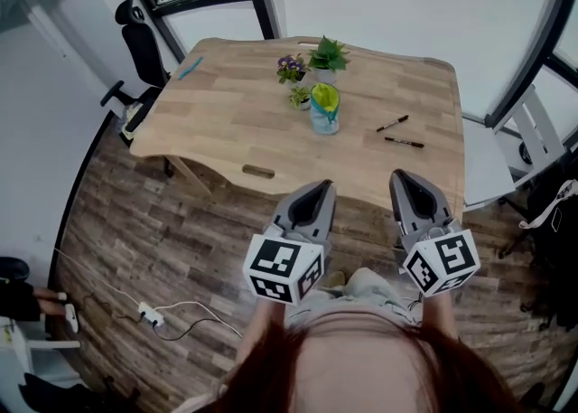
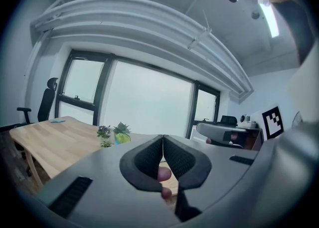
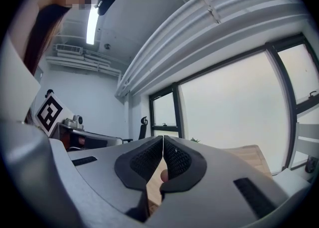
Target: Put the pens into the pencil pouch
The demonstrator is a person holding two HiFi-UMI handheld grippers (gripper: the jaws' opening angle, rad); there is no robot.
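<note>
The left gripper (image 1: 317, 188) and right gripper (image 1: 408, 182) were both closed and empty, short of the table's (image 1: 226, 122) near edge. Two black pens (image 1: 392, 123) (image 1: 404, 142) lay near the right edge, lengthwise roughly along the near edge, closest to the right gripper. The pencil pouch (image 1: 325, 109) stood mid-table.

No legible txt, labels, brands, nos. or signs anywhere

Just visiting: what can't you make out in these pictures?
Head view: blue-green pouch, too small to tell whether it is open or closed.
Head view: blue thing at the table's far corner, too small to name.
Left gripper view: pens hidden behind the left gripper's own body.
Right gripper view: same pens hidden behind the right gripper's body.
</note>
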